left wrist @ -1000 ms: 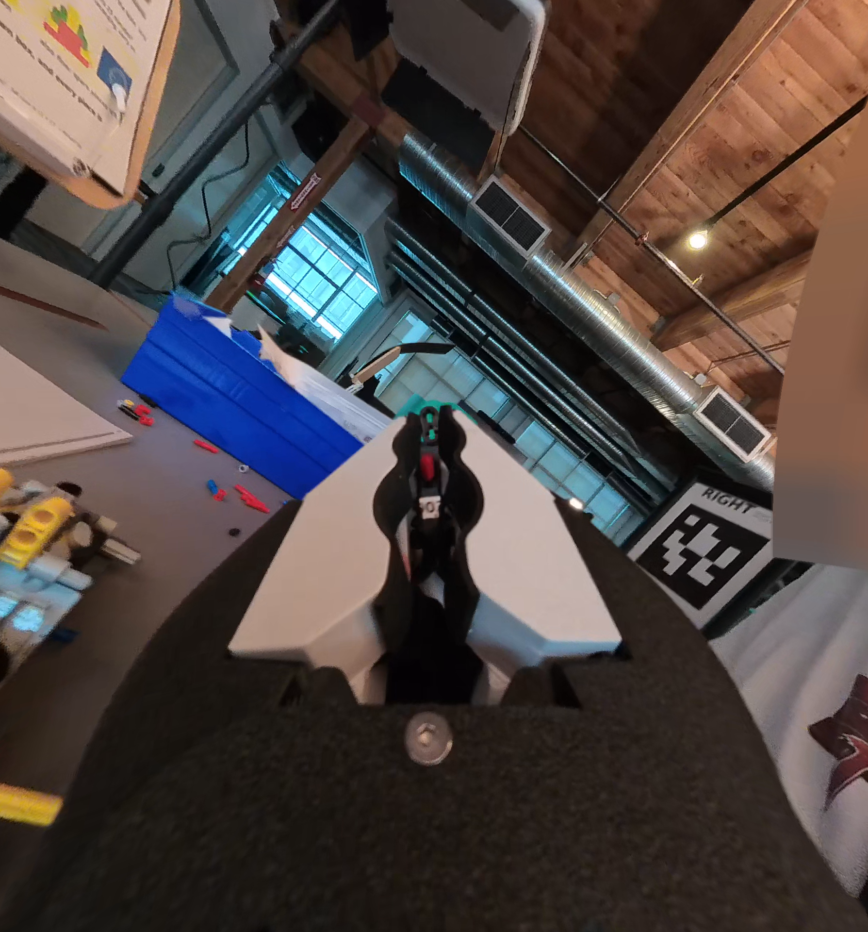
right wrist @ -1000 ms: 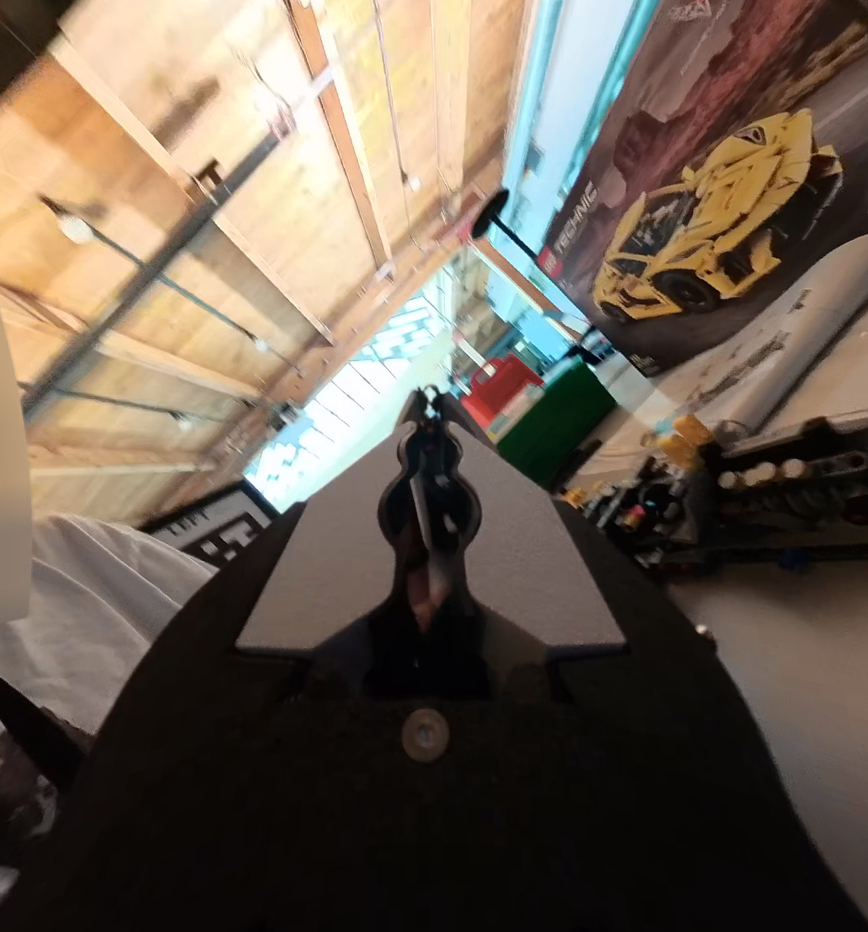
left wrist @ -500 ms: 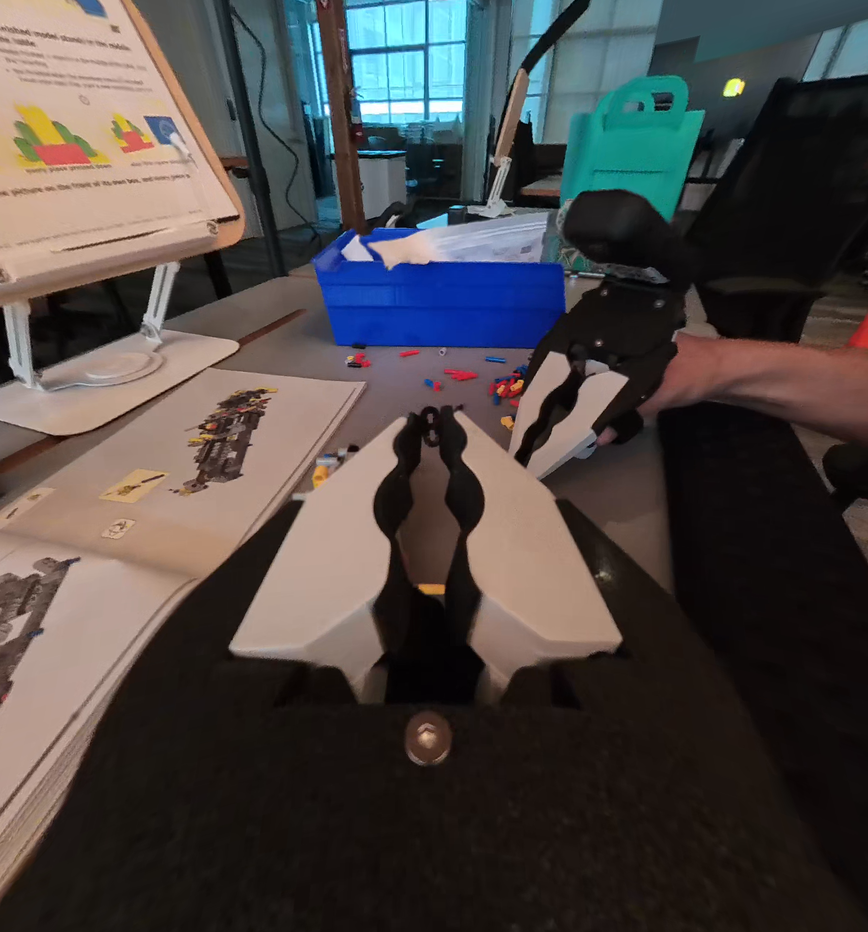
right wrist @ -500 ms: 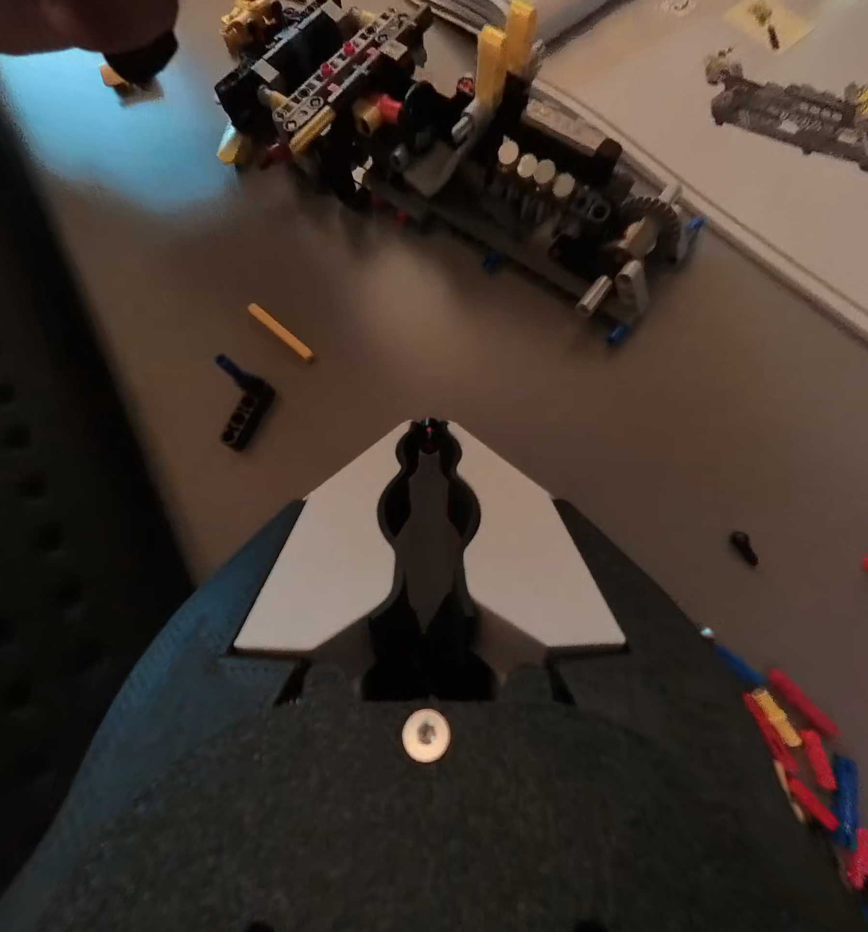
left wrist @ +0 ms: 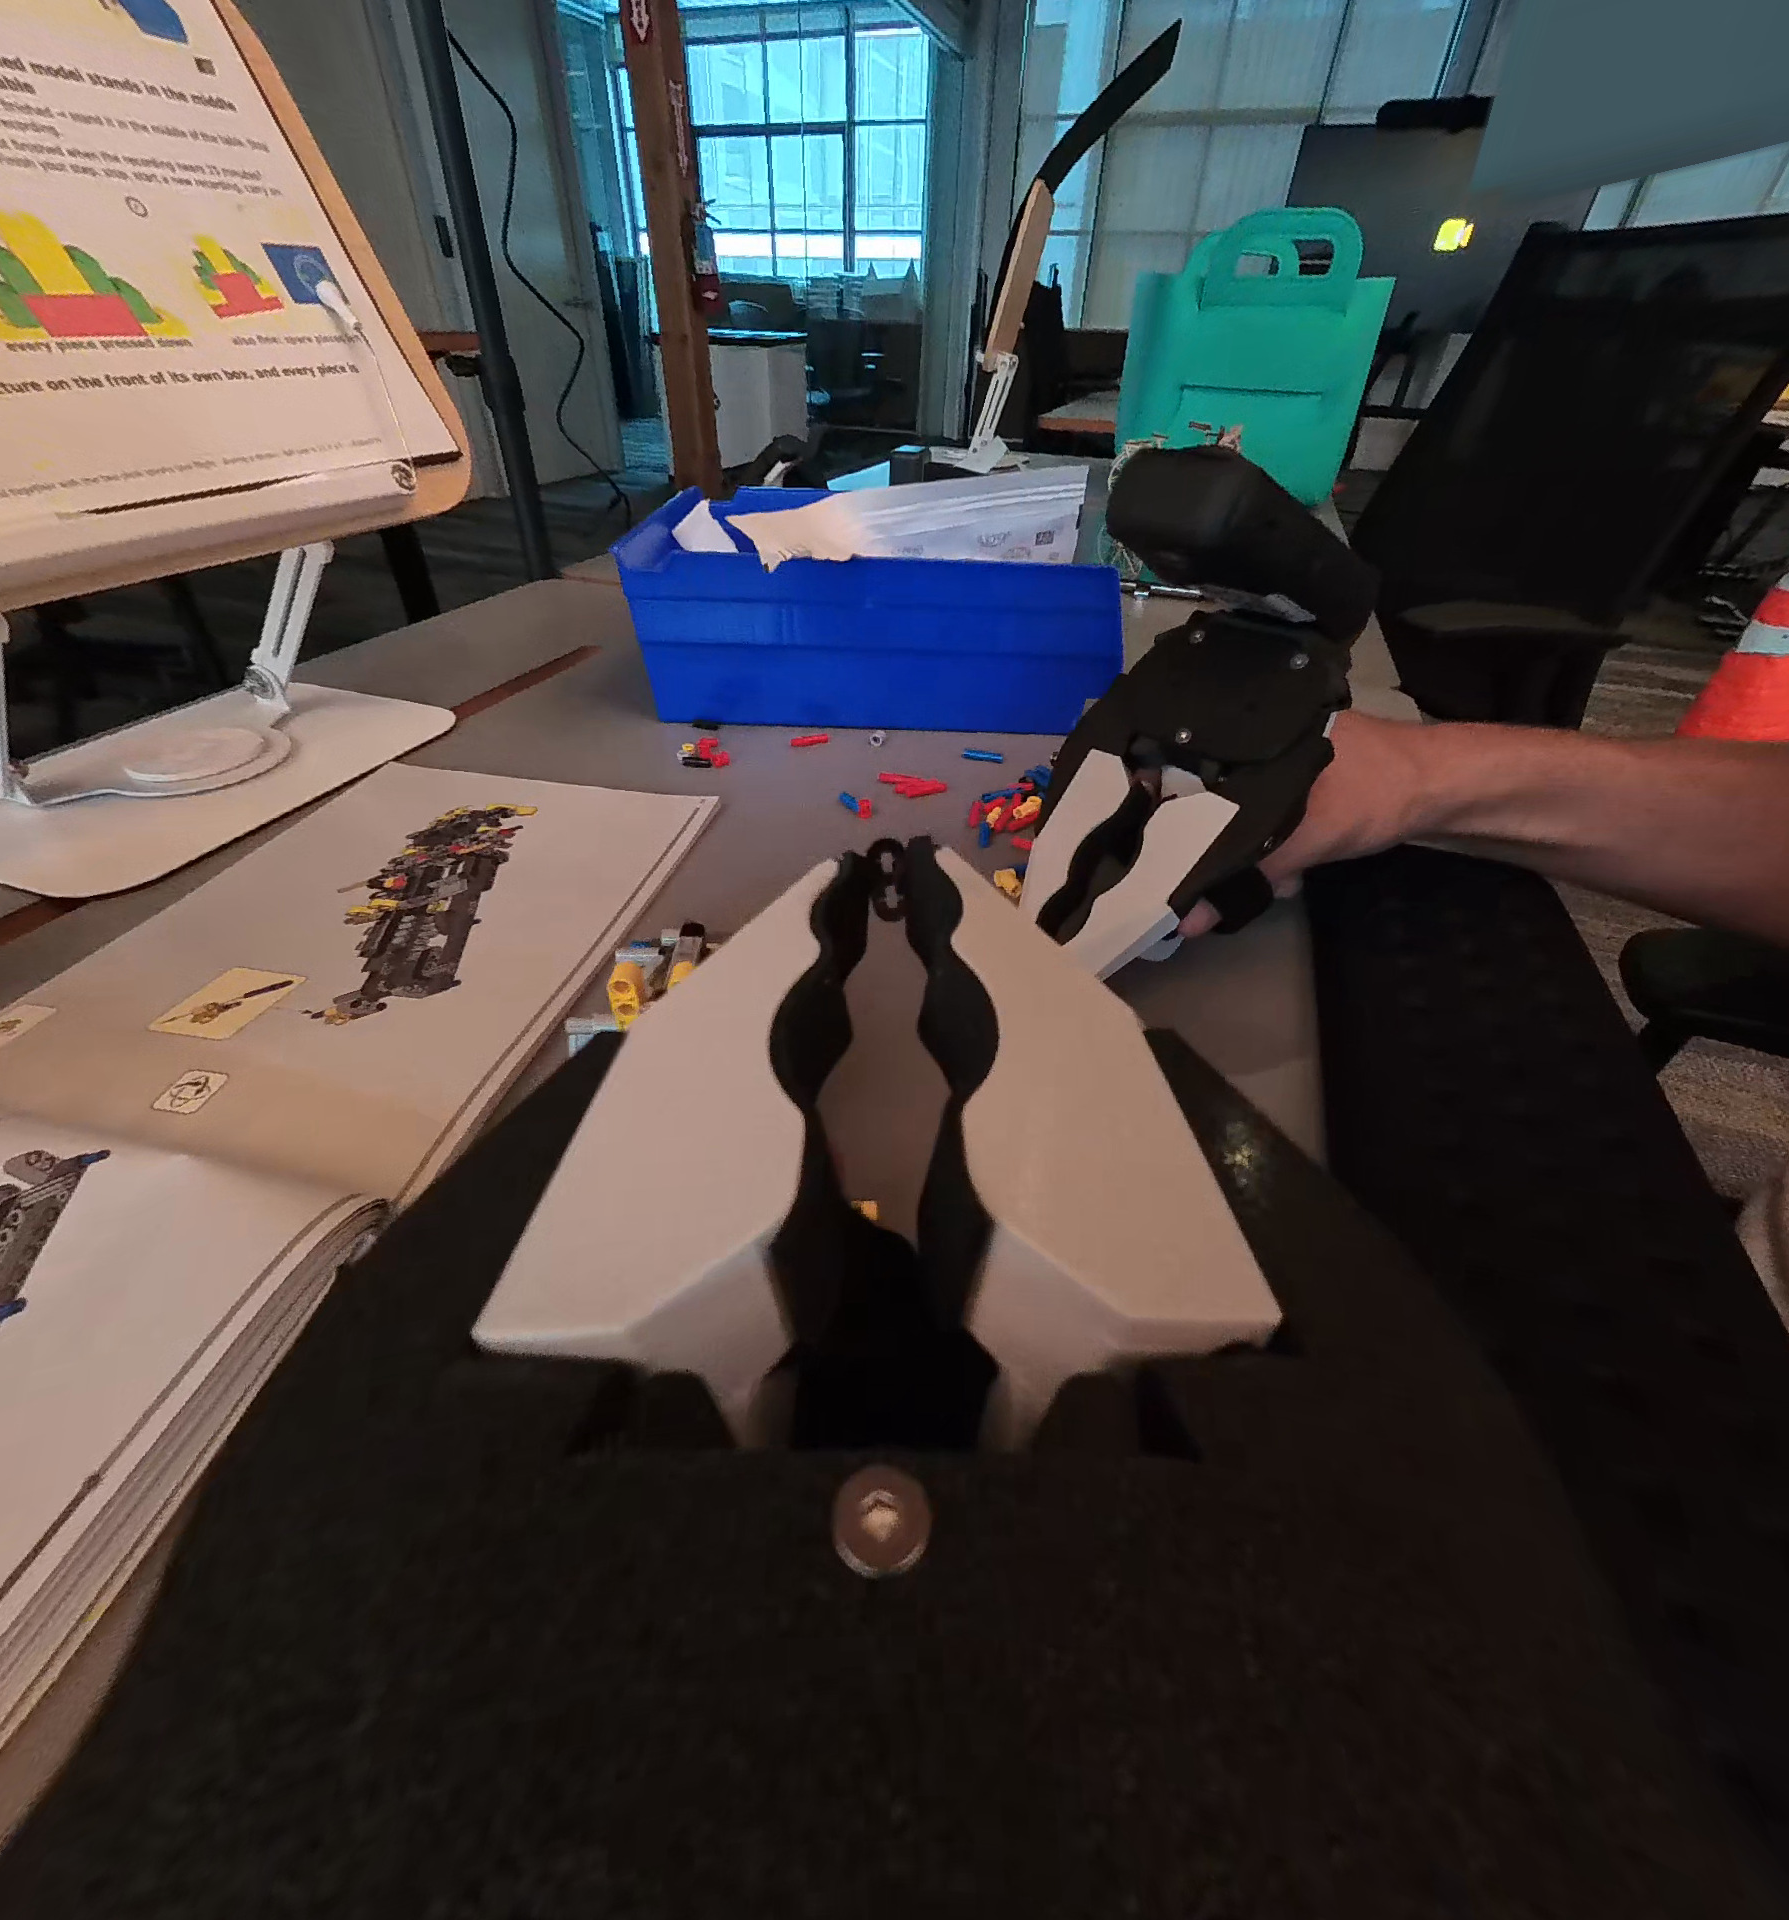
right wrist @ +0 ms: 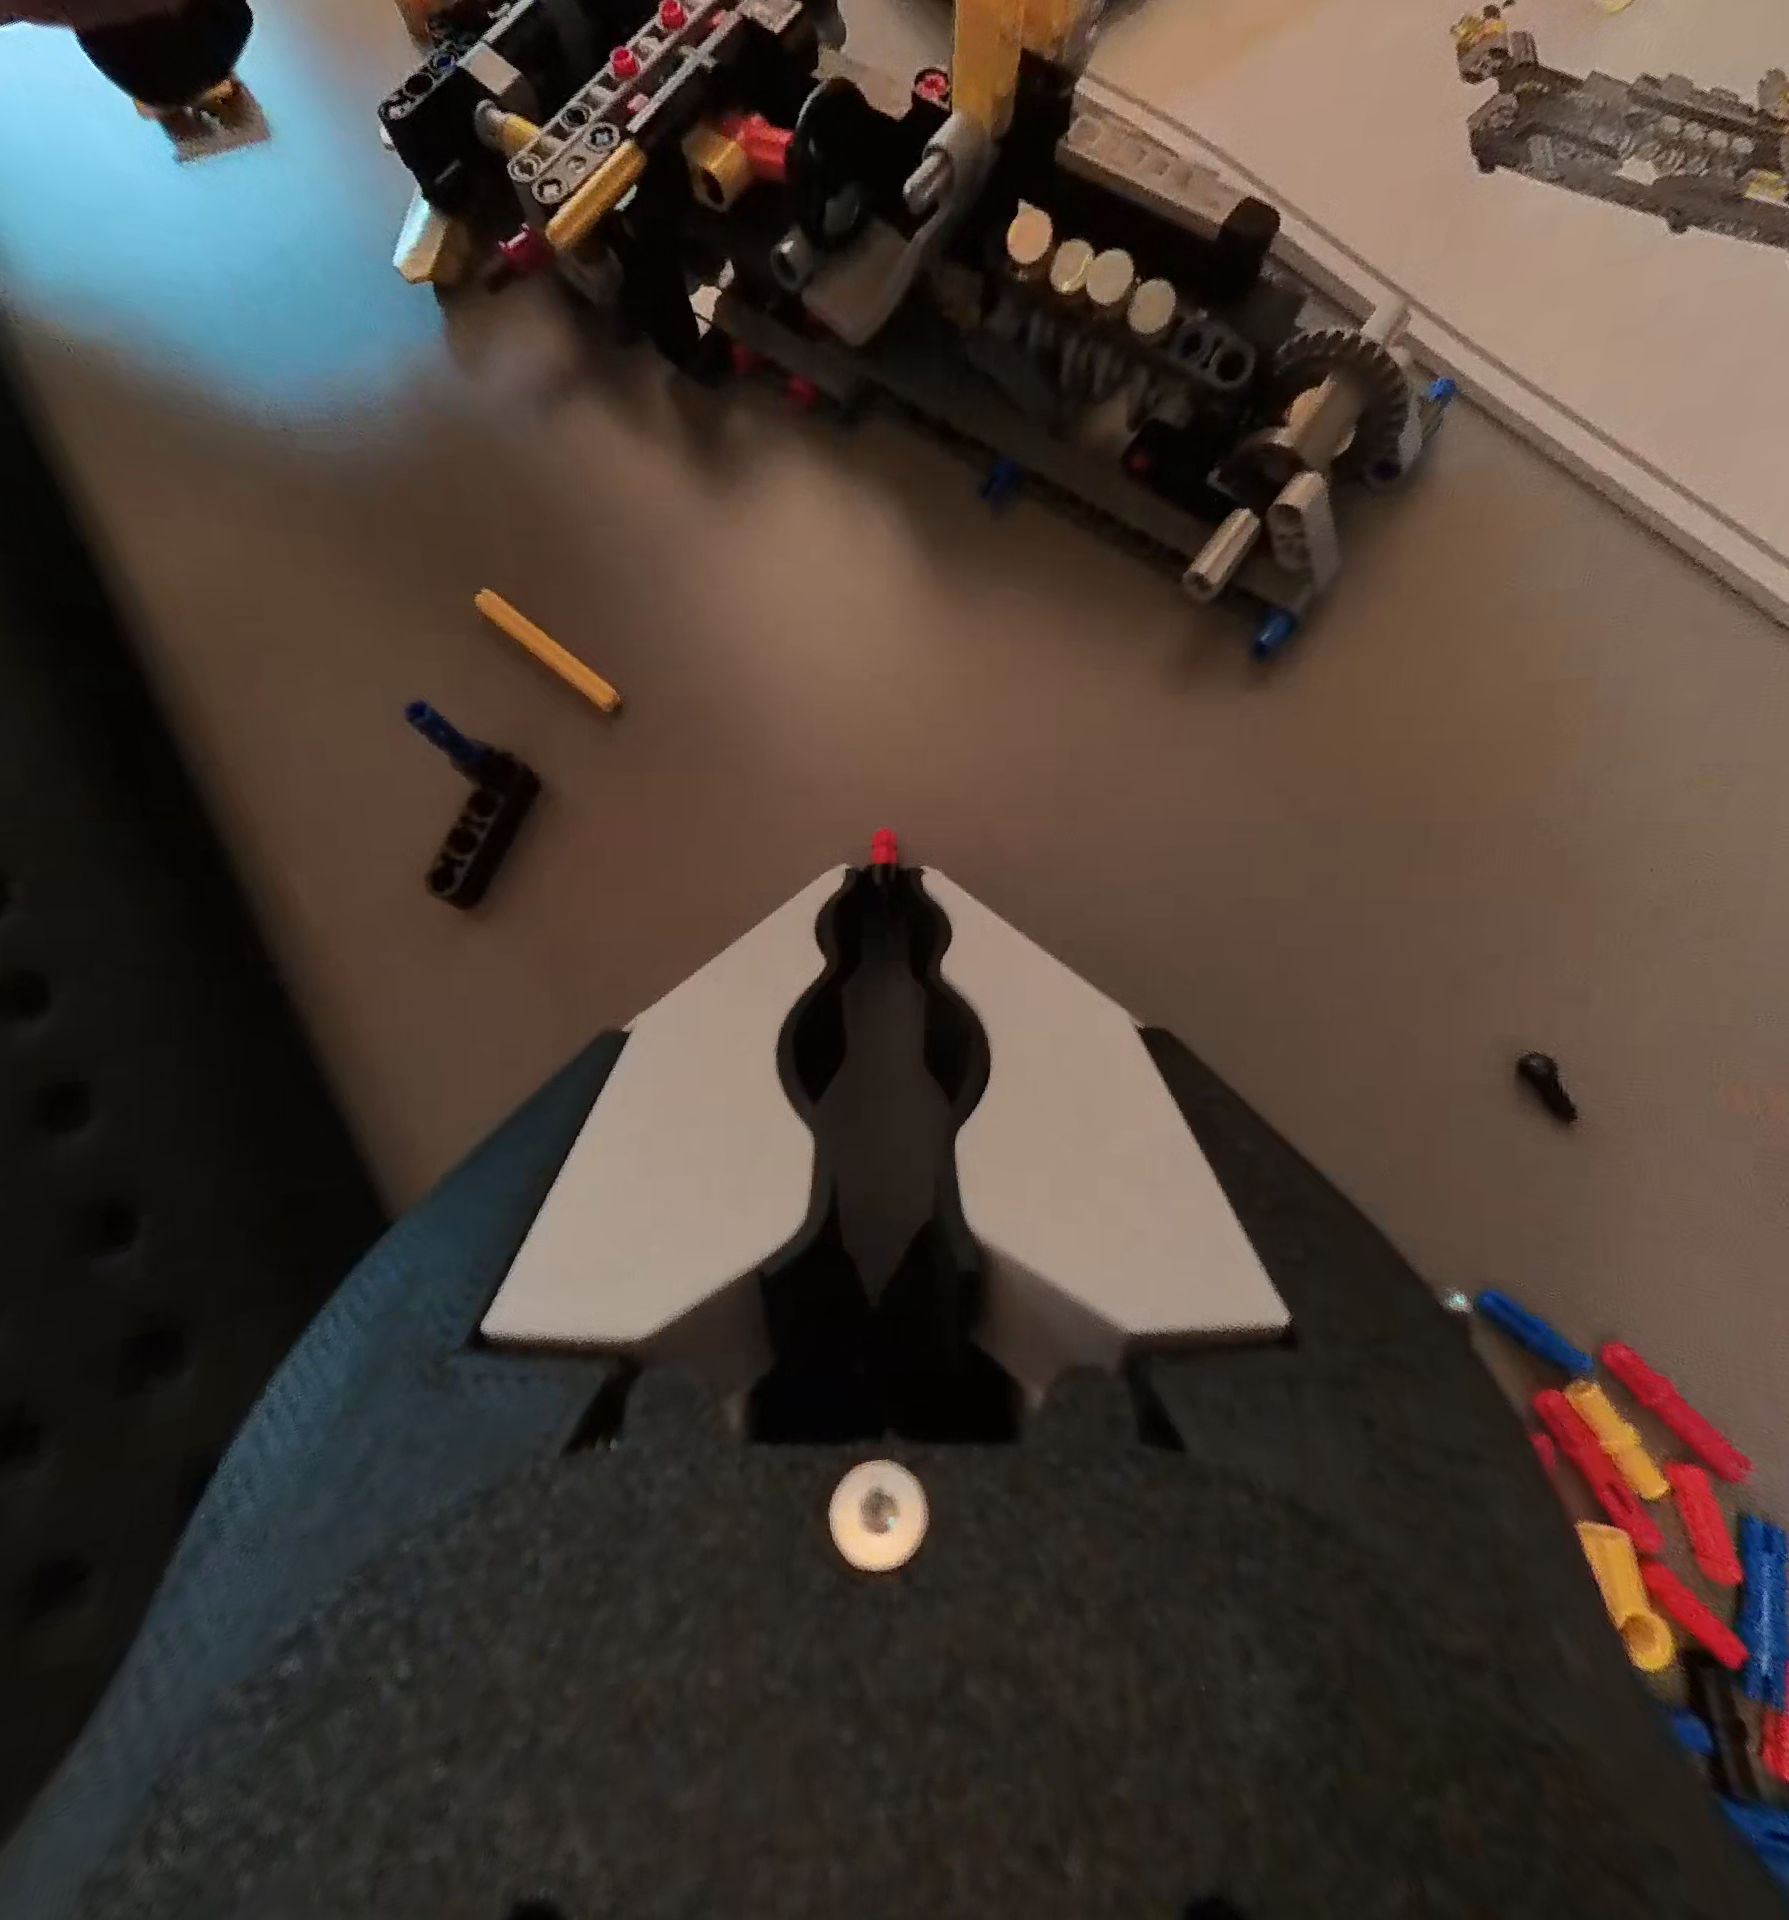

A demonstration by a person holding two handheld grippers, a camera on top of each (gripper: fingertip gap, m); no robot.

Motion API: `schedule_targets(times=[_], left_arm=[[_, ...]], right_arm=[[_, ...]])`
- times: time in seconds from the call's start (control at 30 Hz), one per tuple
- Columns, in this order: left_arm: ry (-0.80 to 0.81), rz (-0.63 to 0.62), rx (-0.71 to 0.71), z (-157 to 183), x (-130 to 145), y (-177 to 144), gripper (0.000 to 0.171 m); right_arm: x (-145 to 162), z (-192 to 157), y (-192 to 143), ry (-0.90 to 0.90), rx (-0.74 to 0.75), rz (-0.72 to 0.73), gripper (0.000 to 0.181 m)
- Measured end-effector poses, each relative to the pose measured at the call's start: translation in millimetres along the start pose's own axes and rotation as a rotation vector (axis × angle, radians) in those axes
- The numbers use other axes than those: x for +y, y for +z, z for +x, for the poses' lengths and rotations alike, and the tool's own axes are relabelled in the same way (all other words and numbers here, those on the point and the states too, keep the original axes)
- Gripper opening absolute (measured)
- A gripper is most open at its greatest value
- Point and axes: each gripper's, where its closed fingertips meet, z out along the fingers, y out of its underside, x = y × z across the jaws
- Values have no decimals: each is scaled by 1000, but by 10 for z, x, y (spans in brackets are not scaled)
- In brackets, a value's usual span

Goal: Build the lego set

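A partly built black, grey and yellow Technic model [right wrist: 973, 312] lies on the grey table [right wrist: 1077, 779]; a bit of it shows past my left fingers in the left wrist view [left wrist: 651, 966]. My right gripper [right wrist: 882, 871] is shut on a small red pin [right wrist: 882, 845] that sticks out of its tips, held above the table short of the model. It also shows in the left wrist view [left wrist: 1051, 920], tilted down, held by a hand. My left gripper [left wrist: 890, 862] is shut on a small black piece with round holes [left wrist: 883, 878], above the table.
A yellow axle [right wrist: 547, 649], a black angled beam with a blue pin [right wrist: 479, 821] and a black pin [right wrist: 1544, 1086] lie loose. Several red, blue and yellow pins [right wrist: 1679, 1507] are heaped right. An open instruction booklet [left wrist: 350, 987], a blue bin [left wrist: 869, 644] and a sheet stand [left wrist: 142, 312] stand left and behind. There is about 15 cm between the tips of the two grippers.
Both grippers swung down from pointing at the ceiling to the table. Over the last half second they barely moved; the right one came slightly nearer the model, its red pin now showing.
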Motion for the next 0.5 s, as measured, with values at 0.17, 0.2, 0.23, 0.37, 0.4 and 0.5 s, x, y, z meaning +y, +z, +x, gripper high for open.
schedule_targets(times=[0.17,0.2,0.23,0.37,0.4,0.5], left_arm=[[-9,-10,6,10,26,10,4],[-14,-8,5,3,23,7,4],[-20,-6,6,-2,20,4,5],[-51,4,17,-7,8,-3,4],[-58,6,20,-5,7,-3,4],[-71,6,30,6,12,1,4]], right_arm=[[1,-5,0,-5,17,-2,9],[2,-10,0,-8,19,1,10],[3,-14,-1,-7,20,3,10],[3,-5,-2,14,24,16,10],[7,6,-3,16,31,21,7],[11,8,-3,27,27,19,8]])
